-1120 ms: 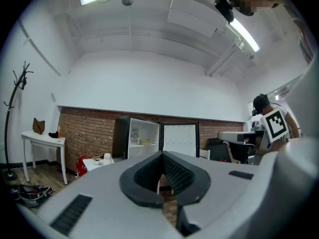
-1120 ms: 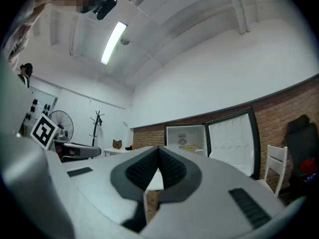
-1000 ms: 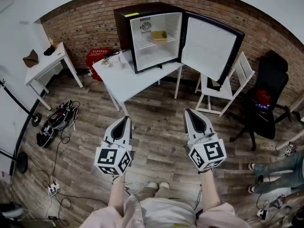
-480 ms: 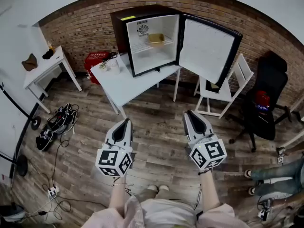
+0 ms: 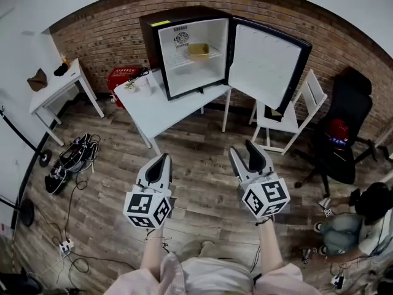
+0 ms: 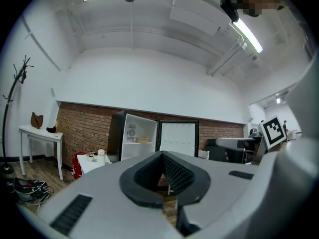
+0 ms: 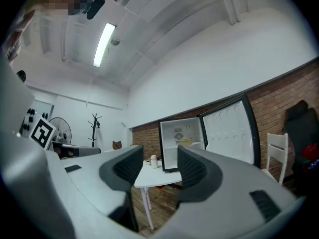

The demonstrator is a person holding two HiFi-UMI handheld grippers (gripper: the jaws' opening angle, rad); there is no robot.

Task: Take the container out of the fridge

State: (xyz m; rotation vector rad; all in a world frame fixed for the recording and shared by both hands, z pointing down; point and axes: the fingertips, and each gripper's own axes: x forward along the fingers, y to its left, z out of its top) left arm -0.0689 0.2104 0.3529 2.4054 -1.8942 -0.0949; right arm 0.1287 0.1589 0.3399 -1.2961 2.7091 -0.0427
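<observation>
A small black fridge (image 5: 187, 51) stands on a white table (image 5: 156, 106) against the brick wall, its door (image 5: 264, 63) swung wide to the right. A yellowish container (image 5: 198, 50) sits on the upper shelf inside; it also shows small in the left gripper view (image 6: 142, 140) and the right gripper view (image 7: 185, 142). Both grippers hang over the wooden floor, well short of the table. My left gripper (image 5: 163, 160) is shut and empty. My right gripper (image 5: 244, 152) has its jaws opening, with nothing between them.
A white folding chair (image 5: 288, 118) stands right of the table under the fridge door, a black office chair (image 5: 341, 134) further right. A person crouches at the right edge (image 5: 359, 223). A white side table (image 5: 58, 85), a red box (image 5: 126, 75), shoes and cables (image 5: 70, 158) lie left.
The right gripper's jaws have spread apart from shut. The view has shifted slightly, so the fridge sits a little further left. The person at the right has crouched lower.
</observation>
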